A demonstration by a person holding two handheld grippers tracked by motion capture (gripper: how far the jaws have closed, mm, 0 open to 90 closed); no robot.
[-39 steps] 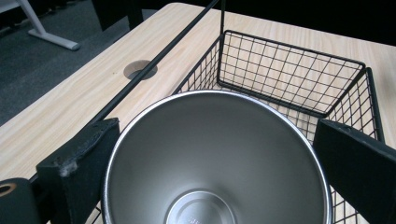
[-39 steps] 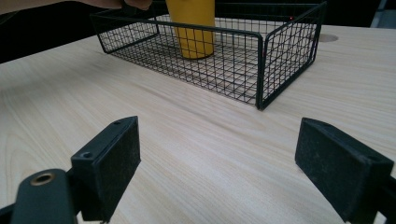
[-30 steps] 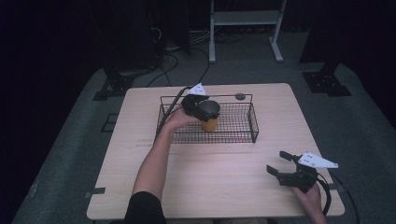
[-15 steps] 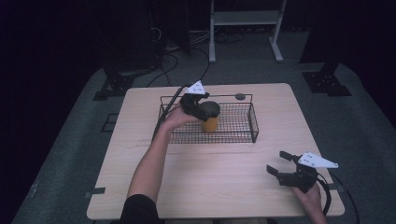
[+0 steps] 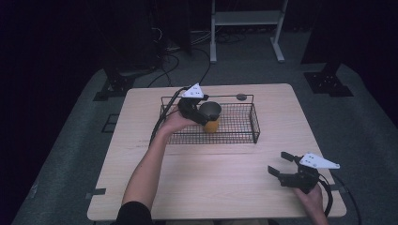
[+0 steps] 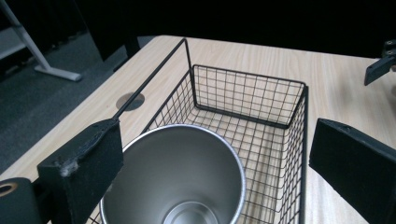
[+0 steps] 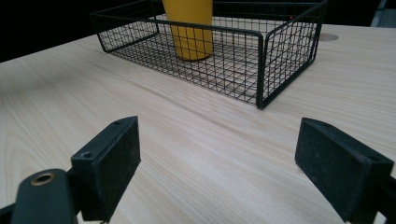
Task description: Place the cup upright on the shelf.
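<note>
High view, left gripper (image 5: 202,111) jaws wide around cup (image 5: 210,116) in basket (image 5: 254,125), right gripper (image 5: 283,165) jaws wide.

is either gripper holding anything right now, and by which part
Nothing is held. The left gripper is open, its jaws spread to either side of the cup standing in the wire basket, one jaw away from its rim. The right gripper is open over bare table.

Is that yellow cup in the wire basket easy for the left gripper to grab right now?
Probably yes. The left gripper is open right over the yellow cup, which stands upright in the wire basket, one finger either side of its rim.
</note>
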